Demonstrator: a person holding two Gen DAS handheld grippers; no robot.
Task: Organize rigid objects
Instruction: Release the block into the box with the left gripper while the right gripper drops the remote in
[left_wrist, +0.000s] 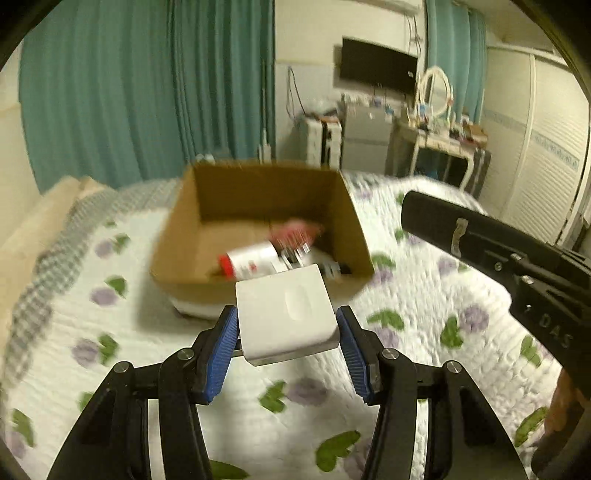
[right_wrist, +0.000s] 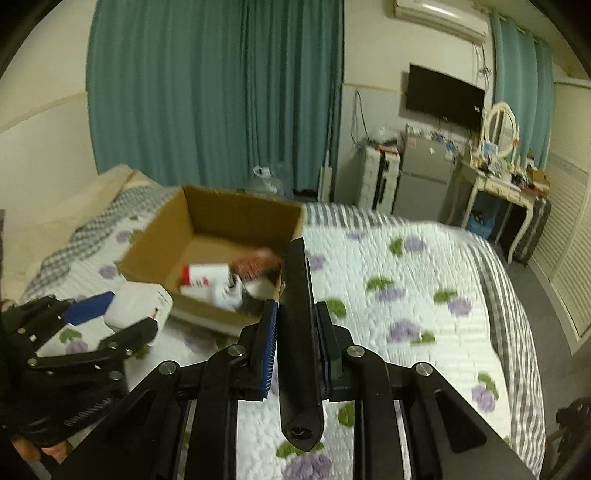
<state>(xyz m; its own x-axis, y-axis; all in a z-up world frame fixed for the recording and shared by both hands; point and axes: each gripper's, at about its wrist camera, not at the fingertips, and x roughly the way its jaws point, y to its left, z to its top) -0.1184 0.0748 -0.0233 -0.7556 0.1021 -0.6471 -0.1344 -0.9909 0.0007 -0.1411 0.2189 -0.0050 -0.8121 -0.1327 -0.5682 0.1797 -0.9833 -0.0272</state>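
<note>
My left gripper (left_wrist: 287, 328) is shut on a white square box (left_wrist: 288, 314), held above the flowered quilt just in front of the open cardboard box (left_wrist: 184, 229). Inside that box lie a white bottle with a red cap (left_wrist: 247, 260), a red-and-white packet (left_wrist: 295, 232) and other small items. My right gripper (right_wrist: 295, 336) is shut on a long black flat device (right_wrist: 297, 314), which points toward the cardboard box (right_wrist: 155, 243). The black device (left_wrist: 454, 229) also shows at the right of the left wrist view. The left gripper with the white box (right_wrist: 140, 306) shows at the lower left.
The quilt (right_wrist: 406, 280) covers a bed with pillows (left_wrist: 44, 206) at the left. Teal curtains (right_wrist: 207, 88) hang behind. A small fridge (right_wrist: 424, 177), a wall television (right_wrist: 443, 98), a dressing table with a mirror (right_wrist: 498, 177) and white louvred doors (right_wrist: 569, 236) stand beyond the bed.
</note>
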